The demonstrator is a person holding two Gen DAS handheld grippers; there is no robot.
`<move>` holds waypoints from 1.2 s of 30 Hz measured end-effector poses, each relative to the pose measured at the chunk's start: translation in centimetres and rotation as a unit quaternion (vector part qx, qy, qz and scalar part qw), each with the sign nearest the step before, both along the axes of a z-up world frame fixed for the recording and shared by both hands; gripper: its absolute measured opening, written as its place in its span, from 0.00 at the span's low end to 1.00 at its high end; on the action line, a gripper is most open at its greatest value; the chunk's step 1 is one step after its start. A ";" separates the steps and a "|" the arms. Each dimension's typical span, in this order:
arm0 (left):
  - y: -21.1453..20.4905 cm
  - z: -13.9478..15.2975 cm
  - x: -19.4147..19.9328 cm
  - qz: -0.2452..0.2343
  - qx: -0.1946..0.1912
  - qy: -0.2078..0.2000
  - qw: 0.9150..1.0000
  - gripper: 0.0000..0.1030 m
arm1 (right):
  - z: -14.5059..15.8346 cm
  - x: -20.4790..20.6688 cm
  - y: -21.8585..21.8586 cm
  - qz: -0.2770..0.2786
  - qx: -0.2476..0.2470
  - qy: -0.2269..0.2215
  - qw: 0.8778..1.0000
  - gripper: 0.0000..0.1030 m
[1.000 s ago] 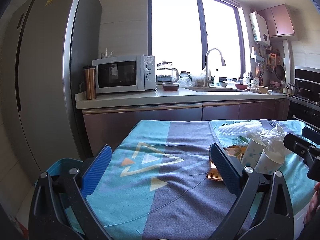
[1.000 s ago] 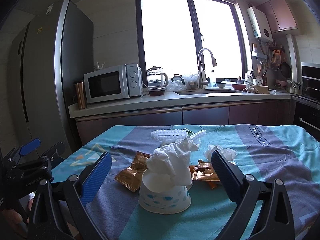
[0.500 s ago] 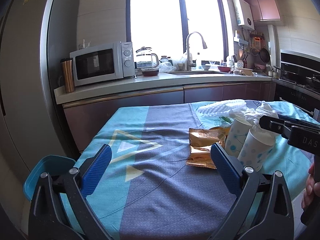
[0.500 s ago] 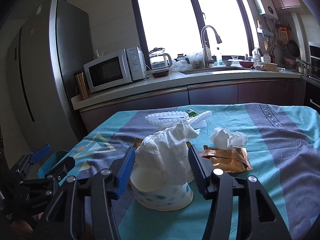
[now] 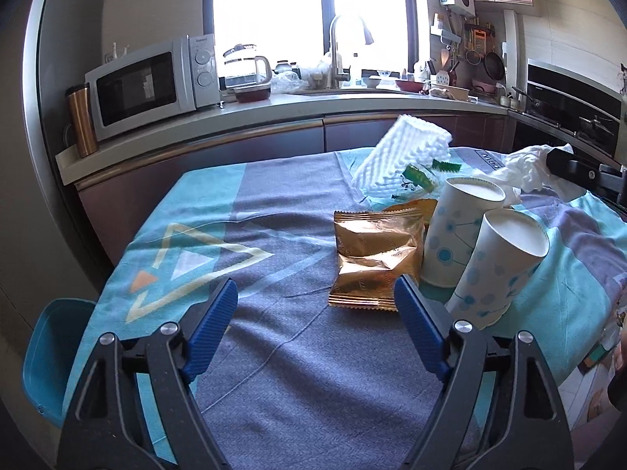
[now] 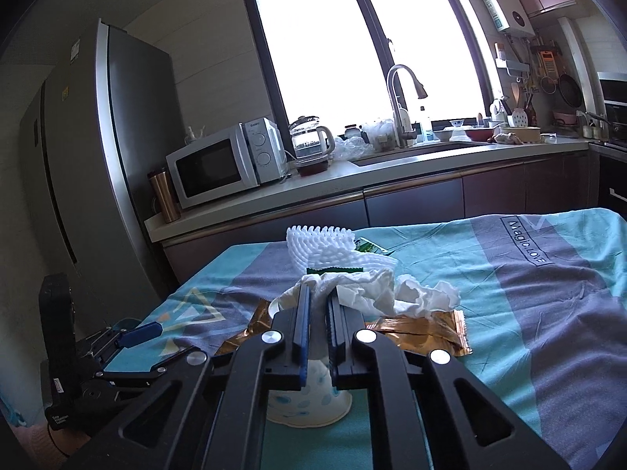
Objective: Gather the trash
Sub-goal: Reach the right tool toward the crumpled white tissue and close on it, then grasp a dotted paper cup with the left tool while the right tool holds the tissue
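Firstly, from the left wrist, the left gripper hovers low over the desk with its blue jaws wide but closing, nothing between them; a gold snack wrapper lies just ahead, touching the tip of the right-hand jaw; two dotted paper cups stand side by side at its right (the nearer one leans); behind them lie a white foam fruit net and a crumpled tissue; a blue bin sits beside the desk's left edge.

Next, from the right wrist, the right gripper has its jaws clamped together on the tissue, which spills from an upturned paper cup; another gold wrapper lies just to the right; the foam net lies behind.
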State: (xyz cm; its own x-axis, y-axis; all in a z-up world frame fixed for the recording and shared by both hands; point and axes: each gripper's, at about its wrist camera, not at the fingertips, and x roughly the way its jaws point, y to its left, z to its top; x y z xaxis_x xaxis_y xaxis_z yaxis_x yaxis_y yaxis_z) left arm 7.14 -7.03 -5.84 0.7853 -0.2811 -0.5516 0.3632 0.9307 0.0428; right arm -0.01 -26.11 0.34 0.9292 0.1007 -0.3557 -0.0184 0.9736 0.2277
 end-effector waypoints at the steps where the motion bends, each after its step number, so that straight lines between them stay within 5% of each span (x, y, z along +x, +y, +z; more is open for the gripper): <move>1: -0.2 -0.2 0.5 -0.004 -0.001 0.007 1.000 0.75 | 0.0 -0.1 -0.6 -0.006 0.002 0.000 1.000 0.07; 19: -3.3 -2.7 5.1 -0.059 0.006 0.093 0.994 0.62 | -4.9 0.6 -3.9 -0.028 0.016 0.091 0.995 0.09; 20: -3.3 -2.8 5.3 -0.059 0.006 0.099 0.993 0.59 | -5.0 0.6 -3.8 -0.030 0.014 0.095 0.995 0.12; 21: -3.3 -2.9 5.4 -0.056 0.005 0.103 0.993 0.59 | -5.1 0.5 -3.9 -0.034 0.014 0.096 0.995 0.28; 23: -3.0 -2.7 5.0 -0.057 -0.005 0.097 0.994 0.60 | -4.9 0.0 -4.0 -0.045 0.010 0.091 0.995 0.45; 30: -2.1 -1.0 2.3 -0.092 -0.033 0.055 0.994 0.62 | -3.6 -1.6 -4.2 -0.045 -0.001 0.067 0.997 0.45; 36: -2.5 0.0 0.6 -0.127 -0.046 0.044 0.990 0.64 | -4.9 -0.7 -4.6 -0.064 -0.008 0.098 0.993 0.45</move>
